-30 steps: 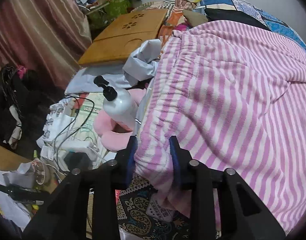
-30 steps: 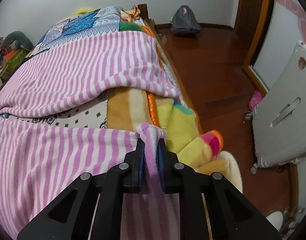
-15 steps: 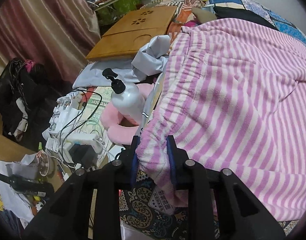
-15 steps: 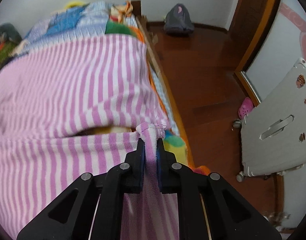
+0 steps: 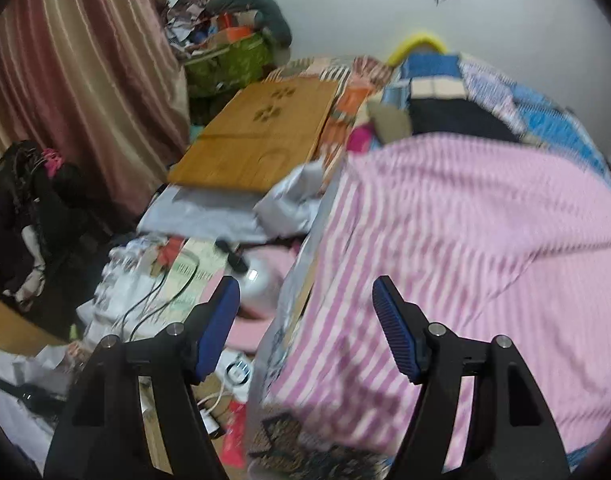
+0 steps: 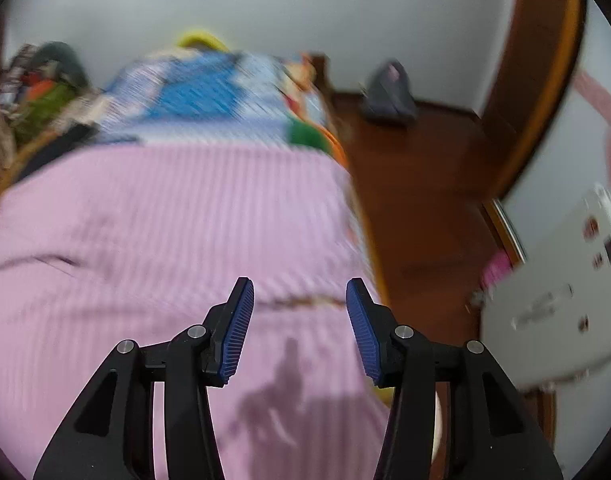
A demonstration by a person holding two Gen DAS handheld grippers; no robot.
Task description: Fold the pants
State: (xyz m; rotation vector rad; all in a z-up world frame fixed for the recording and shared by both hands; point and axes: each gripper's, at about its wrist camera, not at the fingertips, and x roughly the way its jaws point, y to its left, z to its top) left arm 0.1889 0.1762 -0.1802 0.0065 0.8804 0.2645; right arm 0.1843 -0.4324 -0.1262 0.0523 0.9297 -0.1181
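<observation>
The pink and white striped pants (image 5: 445, 248) lie folded over on the bed, blurred by motion. They fill the lower half of the right wrist view (image 6: 165, 240) too. My left gripper (image 5: 305, 300) is open and empty above the pants' left edge. My right gripper (image 6: 299, 304) is open and empty above the pants' right edge, its shadow on the cloth.
A wooden lap tray (image 5: 257, 140), grey cloth (image 5: 225, 216), a white pump bottle (image 5: 257, 280), cables and clutter lie left of the pants. A blue patchwork quilt (image 6: 209, 96) covers the far bed. The bed edge drops to a wooden floor (image 6: 425, 200) with a white panel (image 6: 557, 292).
Both grippers have opened and let go of the pants' edge. The near part now lies folded over the far part, and both grippers have lifted back.
</observation>
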